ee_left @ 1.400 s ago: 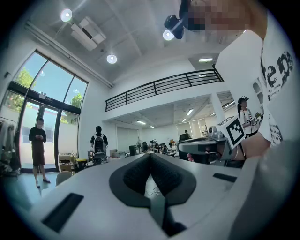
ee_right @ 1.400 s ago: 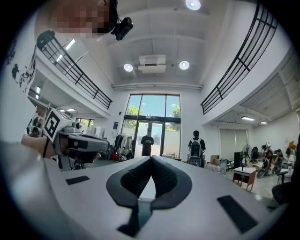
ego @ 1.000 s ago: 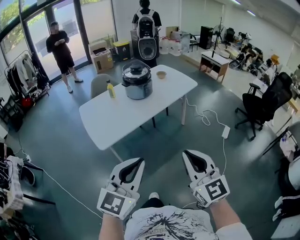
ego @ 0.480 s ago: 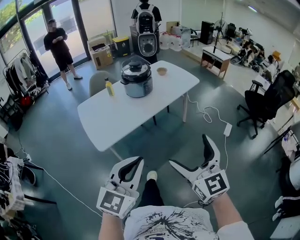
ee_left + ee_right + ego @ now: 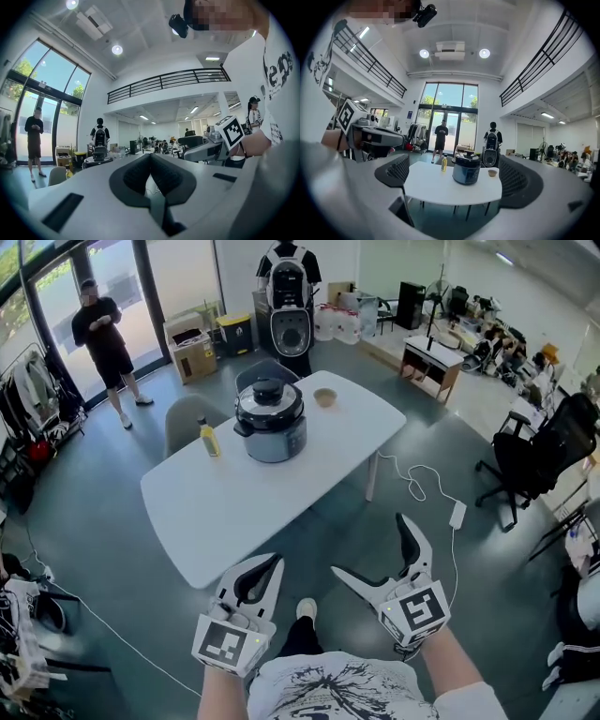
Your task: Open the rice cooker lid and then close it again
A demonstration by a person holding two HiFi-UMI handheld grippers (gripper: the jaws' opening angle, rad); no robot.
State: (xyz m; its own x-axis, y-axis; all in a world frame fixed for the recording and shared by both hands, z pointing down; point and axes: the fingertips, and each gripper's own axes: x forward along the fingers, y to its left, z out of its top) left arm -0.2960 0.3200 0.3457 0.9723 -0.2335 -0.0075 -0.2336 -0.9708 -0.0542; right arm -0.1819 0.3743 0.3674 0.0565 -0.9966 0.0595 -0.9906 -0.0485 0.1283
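White table ahead — left gripper level, closed | right gripper level, wide

Daylight pours through floor-to-ceiling windows into a tall, white-walled hall, where round ceiling lights burn beneath a black-railed mezzanine. A long white surface stands mid-room on the dark grey-green floor, a grey chair tucked beside it. A clothes rack lines the left wall, cardboard boxes sit near the glass, and a black office chair waits at right beyond a trailing white cable.
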